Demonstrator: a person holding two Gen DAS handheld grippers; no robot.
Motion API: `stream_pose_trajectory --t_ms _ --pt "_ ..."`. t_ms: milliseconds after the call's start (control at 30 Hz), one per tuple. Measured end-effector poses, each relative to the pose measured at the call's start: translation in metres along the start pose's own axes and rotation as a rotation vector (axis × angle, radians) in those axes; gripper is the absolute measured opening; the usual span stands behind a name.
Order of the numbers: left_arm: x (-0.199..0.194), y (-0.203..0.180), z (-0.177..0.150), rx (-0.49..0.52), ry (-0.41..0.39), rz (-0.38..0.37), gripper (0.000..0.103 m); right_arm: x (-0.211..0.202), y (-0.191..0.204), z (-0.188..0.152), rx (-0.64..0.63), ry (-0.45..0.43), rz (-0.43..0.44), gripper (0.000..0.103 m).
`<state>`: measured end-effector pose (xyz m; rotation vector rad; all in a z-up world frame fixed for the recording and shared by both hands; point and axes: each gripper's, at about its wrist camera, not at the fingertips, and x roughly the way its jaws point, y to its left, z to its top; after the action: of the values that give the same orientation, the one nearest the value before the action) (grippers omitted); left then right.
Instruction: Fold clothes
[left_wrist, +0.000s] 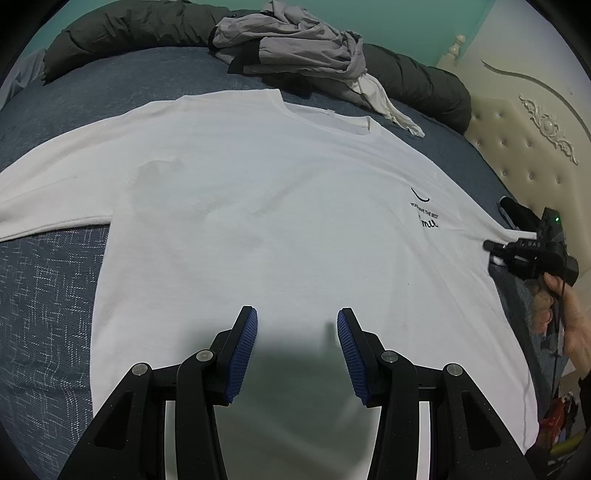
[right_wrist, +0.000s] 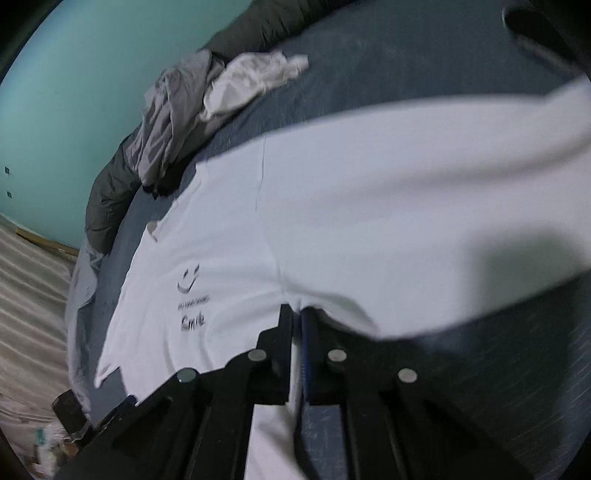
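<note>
A white T-shirt (left_wrist: 258, 221) with a small black smile print (left_wrist: 423, 210) lies spread flat, front up, on the blue bed cover (left_wrist: 44, 295). My left gripper (left_wrist: 297, 317) hovers over the shirt's lower middle, its blue pads (left_wrist: 245, 350) wide apart with nothing between them. At the shirt's right edge, where sleeve meets body, my right gripper (left_wrist: 493, 246) is held by a hand (left_wrist: 569, 314). In the right wrist view this gripper (right_wrist: 297, 312) is shut on the T-shirt (right_wrist: 369, 203), and white cloth runs between its fingers.
A crumpled grey garment (left_wrist: 295, 51) and a white one (left_wrist: 388, 107) lie at the bed's far side on a dark green padded jacket (left_wrist: 129, 33). A cream tufted headboard (left_wrist: 535, 129) stands on the right. A teal wall (right_wrist: 74, 92) is behind.
</note>
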<state>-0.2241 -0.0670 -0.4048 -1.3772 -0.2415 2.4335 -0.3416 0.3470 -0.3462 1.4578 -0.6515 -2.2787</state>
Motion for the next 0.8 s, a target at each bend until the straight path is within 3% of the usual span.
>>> stream_pose_trajectory --t_ms 233,367,567,800 --pt "0.0 -0.002 -0.001 0.006 0.0 0.0 0.049 0.002 0.001 0.033 -0.055 -0.001 -0.09 0.003" --pt "-0.002 0.0 0.0 0.001 -0.001 0.0 0.049 0.017 -0.008 0.026 -0.051 0.068 -0.135 0.004" --pt "-0.004 0.004 0.001 -0.007 -0.006 -0.001 0.049 0.013 -0.025 0.016 -0.061 0.088 -0.117 0.004" --pt "-0.004 0.004 0.003 -0.009 -0.01 0.0 0.049 -0.041 -0.026 0.037 -0.134 -0.007 -0.137 0.009"
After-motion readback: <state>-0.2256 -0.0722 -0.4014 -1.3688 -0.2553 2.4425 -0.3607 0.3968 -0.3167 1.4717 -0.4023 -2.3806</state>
